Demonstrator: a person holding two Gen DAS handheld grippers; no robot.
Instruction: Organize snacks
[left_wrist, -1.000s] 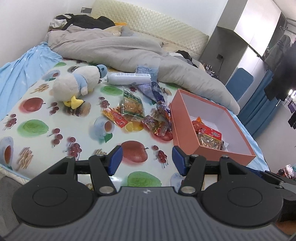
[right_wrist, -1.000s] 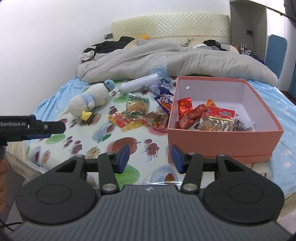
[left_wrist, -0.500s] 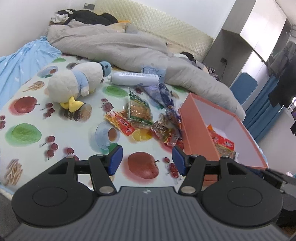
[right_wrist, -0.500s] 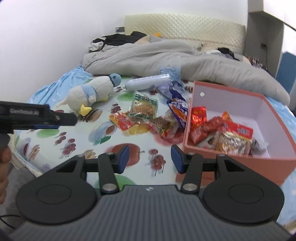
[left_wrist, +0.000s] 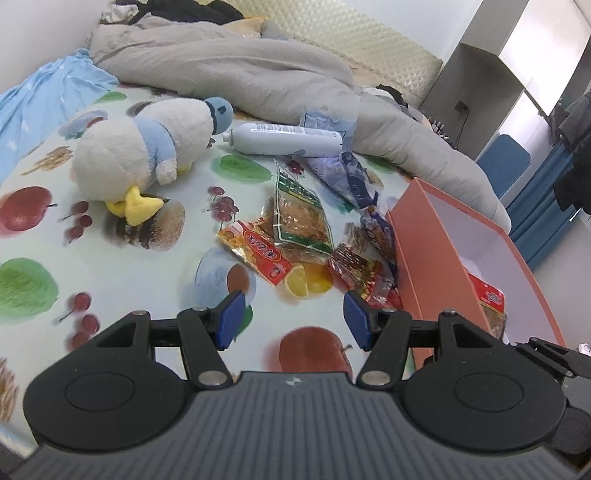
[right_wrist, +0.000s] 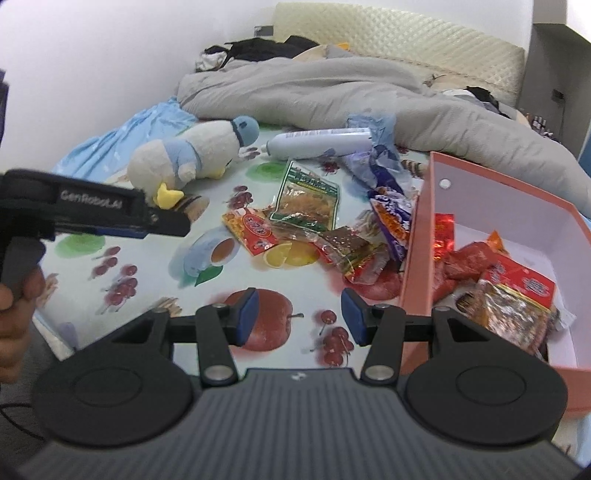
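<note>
Your left gripper hangs above the fruit-print bedsheet with its blue pads spread wide and nothing between them. From it, the loose snack packets sit at 12 o'clock: the red-and-yellow packet nearest, the green-edged packet overlapping it just beyond, and the dark crinkled packets at 1 o'clock, touching the wall of the salmon-pink box. That box lies at 2 o'clock, with more snacks inside.

Your right gripper is also spread and empty, held over a printed apple. The same pile lies at 12 o'clock from it, with the purple packet leaning against the box at 1 o'clock. The red packets already in the box sit at 2 o'clock.

Farther off, a plush duck rests at 11 o'clock and a white bottle lies on its side beyond the pile, beside the grey duvet.
</note>
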